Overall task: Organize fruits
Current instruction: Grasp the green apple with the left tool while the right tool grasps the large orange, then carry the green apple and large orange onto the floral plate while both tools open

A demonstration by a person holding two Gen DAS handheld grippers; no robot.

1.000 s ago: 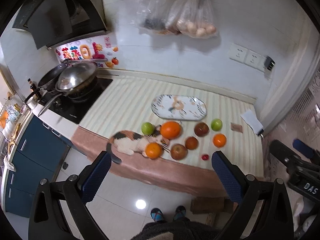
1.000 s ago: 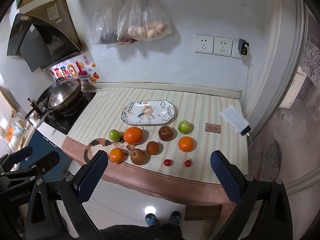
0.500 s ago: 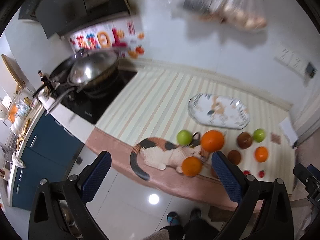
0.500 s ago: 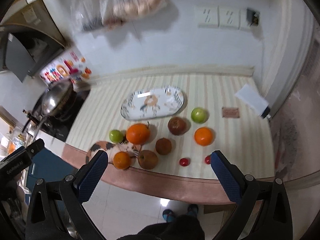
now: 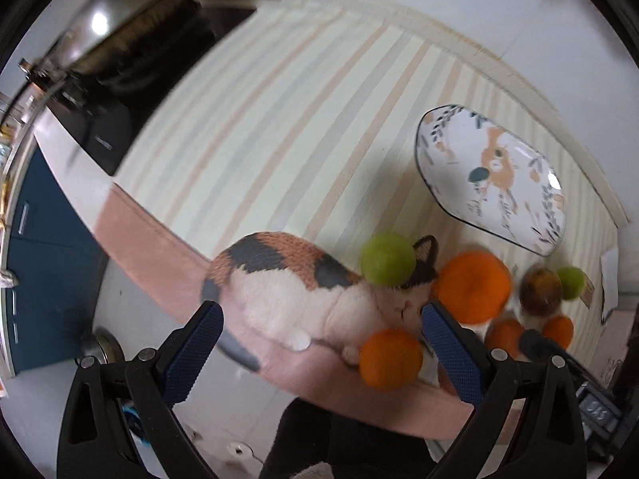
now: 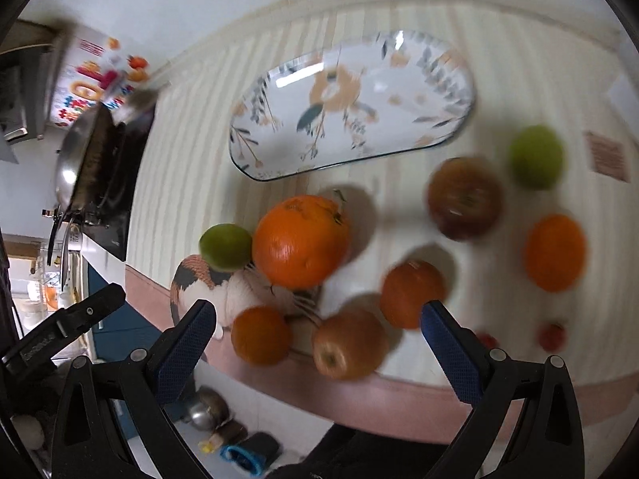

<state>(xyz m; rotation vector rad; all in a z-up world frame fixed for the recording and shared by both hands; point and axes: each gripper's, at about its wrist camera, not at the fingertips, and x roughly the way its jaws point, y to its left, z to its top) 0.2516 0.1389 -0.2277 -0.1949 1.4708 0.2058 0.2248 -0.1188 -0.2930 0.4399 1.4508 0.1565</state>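
You are over a kitchen counter (image 5: 279, 92) covered in a pale striped cloth, with a wok (image 5: 131, 8) on the black stove at the far left and a patterned oval plate (image 6: 351, 99) lying bare toward the wall. The fruit sits in a loose cluster along the front edge of the counter, between the plate and you. A big orange (image 6: 301, 239) is at the middle, with a green apple (image 6: 225, 245) touching its left side; both rest against a calico cat toy (image 5: 303, 295) that lies along the pink border of the cloth. In front of them are a small orange (image 6: 261, 334) and a red-brown apple (image 6: 348, 345), with another orange (image 6: 411, 293) just to the right. Farther right are a dark red apple (image 6: 465, 199), a second green apple (image 6: 535, 157) and one more orange (image 6: 555, 252), with two small red fruits (image 6: 553, 336) near the edge. Your left gripper (image 5: 321, 353) hovers over the cat toy, jaws spread wide and holding nothing. Your right gripper (image 6: 315, 353) hangs above the red-brown apple, its fingers wide apart too and empty.
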